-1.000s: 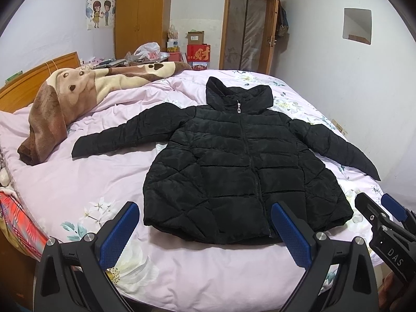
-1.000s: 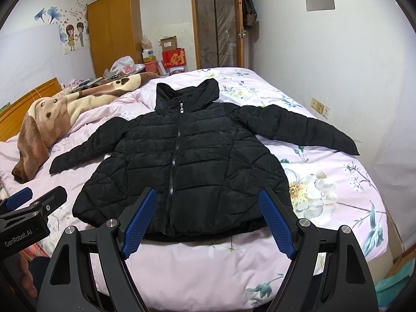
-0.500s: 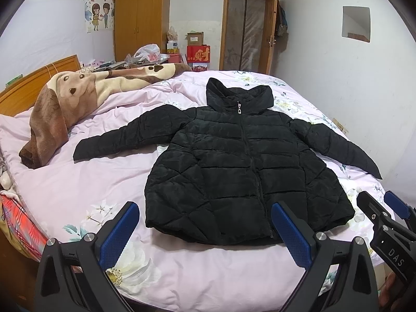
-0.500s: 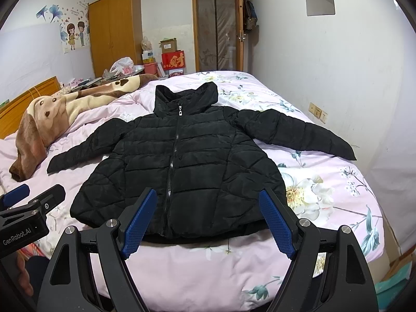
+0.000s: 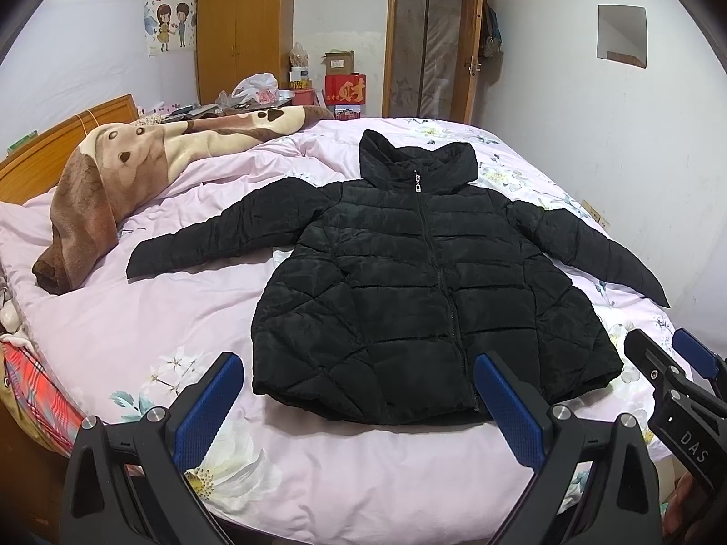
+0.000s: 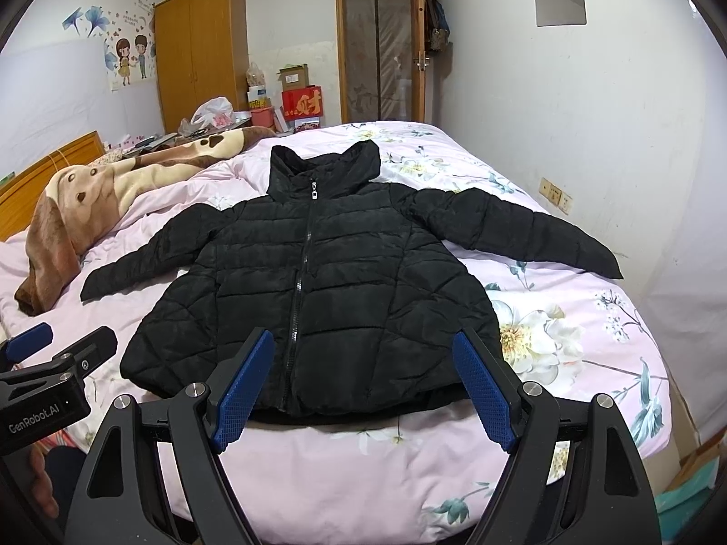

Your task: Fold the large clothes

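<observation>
A black quilted puffer jacket [image 5: 422, 281] lies flat and zipped on the bed, front up, collar away from me, both sleeves spread out; it also shows in the right wrist view [image 6: 318, 286]. My left gripper [image 5: 359, 402] is open and empty, held above the bed's near edge just short of the jacket's hem. My right gripper [image 6: 363, 383] is open and empty, level with the hem. The right gripper shows at the right edge of the left wrist view [image 5: 672, 386]; the left gripper shows at the left edge of the right wrist view [image 6: 59, 354].
The bed has a pink floral duvet [image 5: 136, 327]. A brown dog-print blanket [image 5: 118, 168] lies bunched at the far left by the wooden headboard [image 5: 59, 145]. A wall [image 6: 613, 136] runs along the bed's right side. A wardrobe [image 5: 241, 32], boxes and a door stand beyond.
Both views have drifted slightly, with the jacket sitting a little lower and nearer in frame. Both grippers stay open; the jacket has not moved.
</observation>
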Demonstrator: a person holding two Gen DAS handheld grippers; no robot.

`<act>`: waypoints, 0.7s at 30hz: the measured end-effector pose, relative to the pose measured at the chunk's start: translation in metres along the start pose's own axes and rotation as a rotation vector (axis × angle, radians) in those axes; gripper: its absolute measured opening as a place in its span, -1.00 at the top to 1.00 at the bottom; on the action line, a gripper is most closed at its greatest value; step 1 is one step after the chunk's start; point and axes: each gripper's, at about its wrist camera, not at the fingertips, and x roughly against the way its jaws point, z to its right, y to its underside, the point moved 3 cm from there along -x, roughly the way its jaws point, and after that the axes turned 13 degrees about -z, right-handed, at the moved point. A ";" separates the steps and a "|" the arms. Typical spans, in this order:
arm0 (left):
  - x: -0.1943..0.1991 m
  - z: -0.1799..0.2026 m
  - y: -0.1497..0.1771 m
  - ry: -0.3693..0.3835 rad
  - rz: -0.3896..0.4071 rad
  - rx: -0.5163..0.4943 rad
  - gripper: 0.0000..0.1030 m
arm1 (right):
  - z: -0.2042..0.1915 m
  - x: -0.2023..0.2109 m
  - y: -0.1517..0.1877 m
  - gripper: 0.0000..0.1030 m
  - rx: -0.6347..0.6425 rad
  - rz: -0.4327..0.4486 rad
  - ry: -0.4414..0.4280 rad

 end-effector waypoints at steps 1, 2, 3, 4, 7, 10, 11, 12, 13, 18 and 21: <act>0.000 0.000 0.000 0.001 0.000 0.000 -0.99 | 0.000 0.000 0.000 -0.57 0.000 0.000 0.001; 0.000 0.000 0.000 0.000 0.001 0.000 -0.99 | 0.000 0.000 0.000 -0.57 0.000 0.000 0.001; 0.000 0.000 0.000 0.000 0.000 0.000 -0.99 | 0.000 -0.002 0.001 -0.57 -0.001 -0.002 0.000; 0.000 0.000 0.000 0.001 0.001 0.000 -0.99 | 0.000 -0.002 0.000 -0.57 -0.001 -0.002 0.001; -0.001 -0.001 0.001 0.001 -0.002 0.001 -0.99 | 0.000 -0.004 0.001 -0.57 -0.002 -0.006 0.001; -0.005 -0.002 0.002 0.003 -0.006 0.003 -0.99 | -0.001 -0.006 0.002 -0.57 -0.001 -0.011 0.003; -0.006 -0.003 0.002 0.003 -0.008 0.003 -0.99 | -0.001 -0.007 0.002 -0.57 -0.001 -0.011 0.003; -0.008 -0.003 0.002 0.004 -0.009 0.003 -0.99 | -0.002 -0.007 0.002 -0.57 0.000 -0.011 0.004; -0.009 -0.004 0.002 0.004 -0.012 0.004 -0.99 | -0.002 -0.008 0.003 -0.57 0.001 -0.012 0.007; -0.016 -0.006 -0.001 0.006 -0.026 0.004 -0.99 | -0.002 -0.014 0.000 -0.57 0.000 -0.023 0.011; -0.021 -0.008 -0.005 0.022 -0.028 0.001 -0.99 | -0.004 -0.020 -0.003 -0.57 0.004 -0.028 0.011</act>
